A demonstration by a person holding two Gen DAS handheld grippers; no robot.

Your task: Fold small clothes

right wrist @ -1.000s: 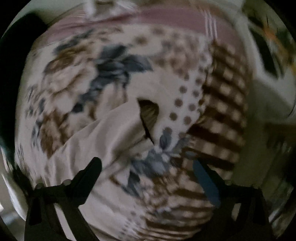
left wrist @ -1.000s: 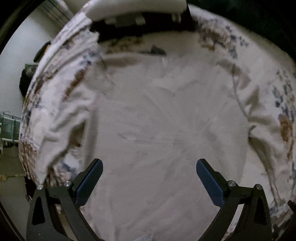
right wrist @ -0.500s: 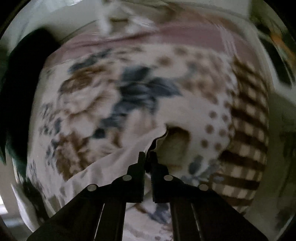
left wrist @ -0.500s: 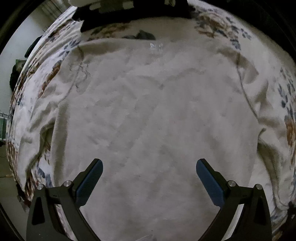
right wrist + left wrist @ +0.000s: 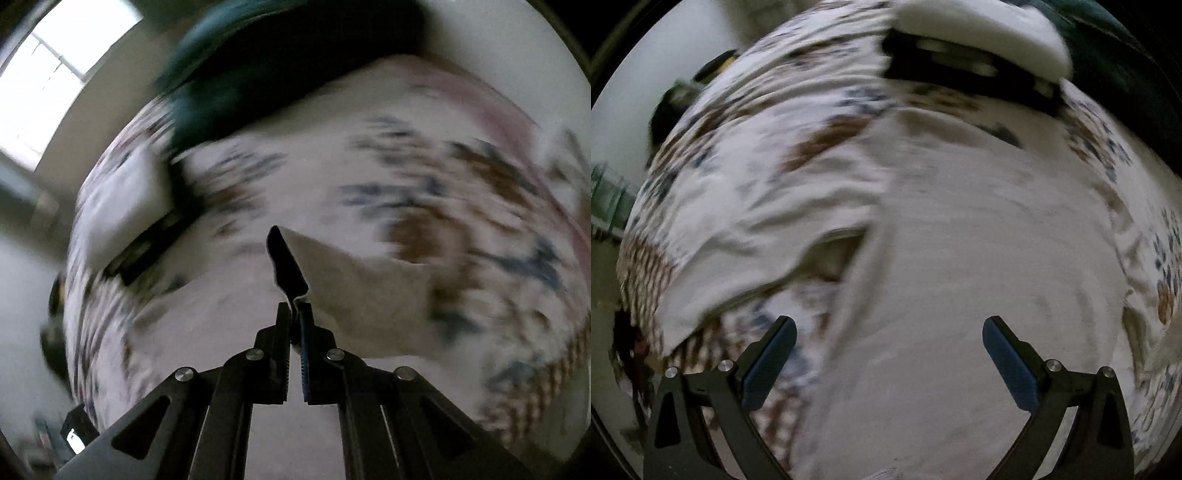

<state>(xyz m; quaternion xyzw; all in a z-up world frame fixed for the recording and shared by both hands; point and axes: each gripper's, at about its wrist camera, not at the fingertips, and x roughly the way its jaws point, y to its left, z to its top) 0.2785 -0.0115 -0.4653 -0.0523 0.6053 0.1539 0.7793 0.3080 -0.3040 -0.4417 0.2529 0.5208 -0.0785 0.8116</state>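
Note:
A pale cream garment (image 5: 960, 266) lies spread on a floral bedspread (image 5: 783, 122). In the left wrist view its left sleeve (image 5: 768, 236) lies out to the side. My left gripper (image 5: 886, 354) is open and empty just above the garment's body. In the right wrist view my right gripper (image 5: 297, 314) is shut on the edge of the garment's sleeve (image 5: 354, 291) and holds it lifted off the bedspread (image 5: 424, 177). Both views are blurred by motion.
A white pillow (image 5: 979, 33) over a dark striped item (image 5: 967, 77) lies at the bed's far end. A dark teal cloth (image 5: 266, 74) lies at the far side. A window (image 5: 55, 77) is at upper left.
My right gripper, shut on the sleeve half a second ago, has lifted it and swung toward the pillow end. My left gripper has shifted left, still open.

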